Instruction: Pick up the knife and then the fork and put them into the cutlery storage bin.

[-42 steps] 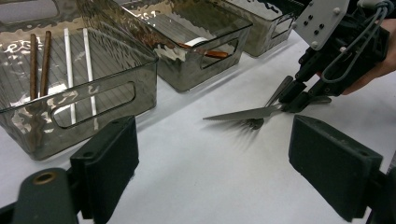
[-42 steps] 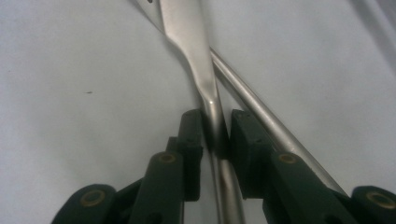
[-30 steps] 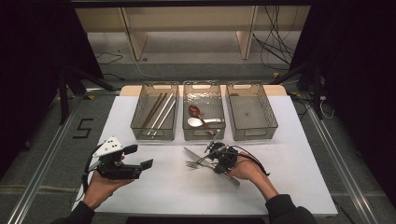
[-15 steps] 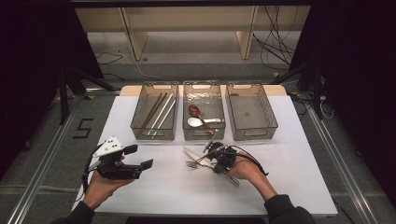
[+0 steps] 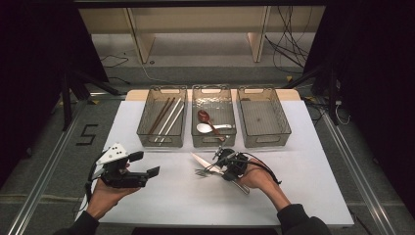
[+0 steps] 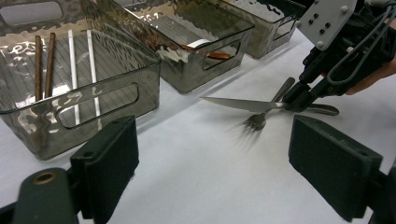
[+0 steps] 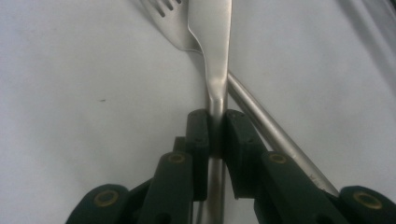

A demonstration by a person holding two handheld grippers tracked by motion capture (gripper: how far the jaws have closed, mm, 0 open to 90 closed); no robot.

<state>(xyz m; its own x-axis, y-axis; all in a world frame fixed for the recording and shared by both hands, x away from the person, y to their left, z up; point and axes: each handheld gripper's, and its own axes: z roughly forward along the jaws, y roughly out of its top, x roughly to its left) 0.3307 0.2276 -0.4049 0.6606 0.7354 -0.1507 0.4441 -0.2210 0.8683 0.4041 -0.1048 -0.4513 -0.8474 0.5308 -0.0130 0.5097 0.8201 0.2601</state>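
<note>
The white table (image 5: 161,200) carries three clear grey bins in a row toward its far edge. In the high view the left bin (image 5: 162,116) holds brown and pale chopsticks (image 5: 166,115), the middle bin (image 5: 213,116) a red spoon (image 5: 205,117) and a white spoon (image 5: 208,128), and the right bin (image 5: 263,116) shows a bare floor. On the floor beside the table, at about 9 o'clock from the bins, a black "5" (image 5: 87,134) is marked out.

The left hand-held gripper (image 5: 142,165) is held above the table near its front left edge, at about 7 o'clock from the left bin; the left gripper view shows its jaws well apart with nothing between them. The right hand-held gripper (image 5: 219,157) sits at about 6 o'clock from the middle bin, clamped on the knife (image 5: 205,162).

The high view gives the knife and fork (image 5: 204,172) as a small crossed pair on the table. The left gripper view shows the knife blade lifted level above the fork's tines. The right gripper view shows the pads (image 7: 236,140) pressed on the knife's neck, with the fork's handle running beside the right-hand jaw, past the pads.
</note>
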